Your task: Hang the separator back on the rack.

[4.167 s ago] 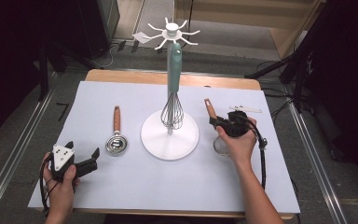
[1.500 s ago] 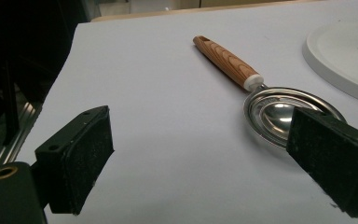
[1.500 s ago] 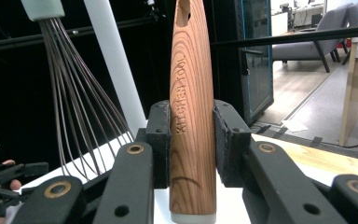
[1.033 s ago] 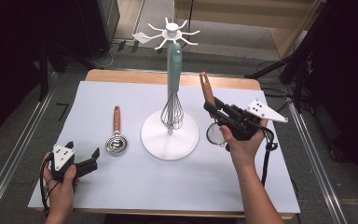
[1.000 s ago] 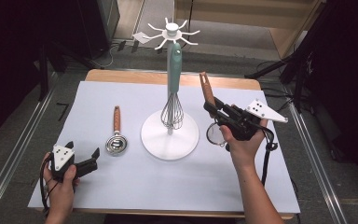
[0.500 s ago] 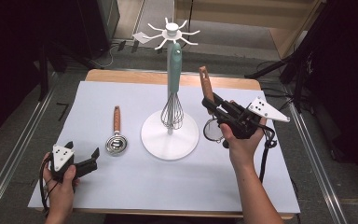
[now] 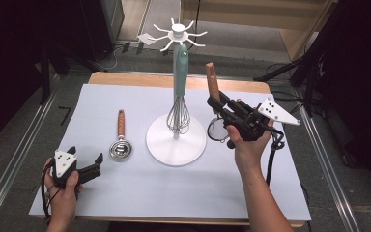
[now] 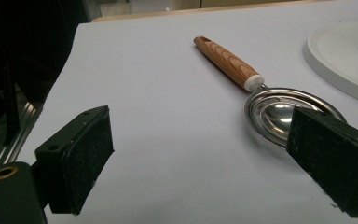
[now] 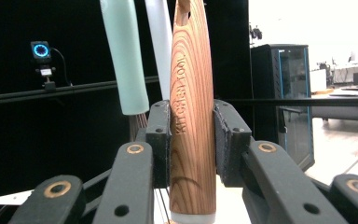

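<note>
Wooden-handled strainer: being held off the desk, handle pointing up, mesh bowl hanging low, near the right edge beside the white stand.
Right gripper: clamping the strainer's handle between both pads.
Left gripper: resting wide open and holding nothing near the front left corner, facing the spoon.

Both grippers, left and right, are matte black with brass-coloured rivets, grey triangular plates on top, black cables trailing; bare forearms.
</note>
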`<state>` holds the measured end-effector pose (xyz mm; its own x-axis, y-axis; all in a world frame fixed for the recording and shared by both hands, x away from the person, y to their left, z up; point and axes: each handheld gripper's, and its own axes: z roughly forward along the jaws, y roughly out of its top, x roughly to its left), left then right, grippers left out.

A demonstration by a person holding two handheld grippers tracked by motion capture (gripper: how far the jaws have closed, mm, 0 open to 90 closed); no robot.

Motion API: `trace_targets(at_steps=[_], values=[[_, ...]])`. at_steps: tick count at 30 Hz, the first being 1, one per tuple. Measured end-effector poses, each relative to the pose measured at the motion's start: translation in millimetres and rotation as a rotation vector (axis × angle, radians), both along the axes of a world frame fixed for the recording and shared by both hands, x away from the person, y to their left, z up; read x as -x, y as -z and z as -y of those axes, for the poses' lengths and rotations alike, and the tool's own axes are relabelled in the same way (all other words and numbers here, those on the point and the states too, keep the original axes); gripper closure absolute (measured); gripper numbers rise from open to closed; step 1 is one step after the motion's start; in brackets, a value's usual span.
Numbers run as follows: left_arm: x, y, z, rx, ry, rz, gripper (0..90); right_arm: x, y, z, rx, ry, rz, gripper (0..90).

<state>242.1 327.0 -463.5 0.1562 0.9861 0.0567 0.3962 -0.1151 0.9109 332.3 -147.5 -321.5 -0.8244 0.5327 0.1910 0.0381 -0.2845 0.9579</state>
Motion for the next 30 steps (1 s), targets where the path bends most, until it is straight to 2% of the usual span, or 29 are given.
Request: trace_targets(at_steps=[14,24,30], values=[[0.1,-0.1,0.0,0.000,-0.001,0.000,7.7,-0.7,-6.2,-4.5,0.003,0.002,0.052,72.0],[0.1,-0.1,-0.1,0.000,0.000,0.001,7.7,-1.1,-12.5,-5.8,-0.034,-0.014,0.065,72.0],[0.1,0.0,0.0,0.000,0.000,0.002,7.7,-1.7,-18.4,-7.0,-0.037,-0.020,0.079,72.0]])
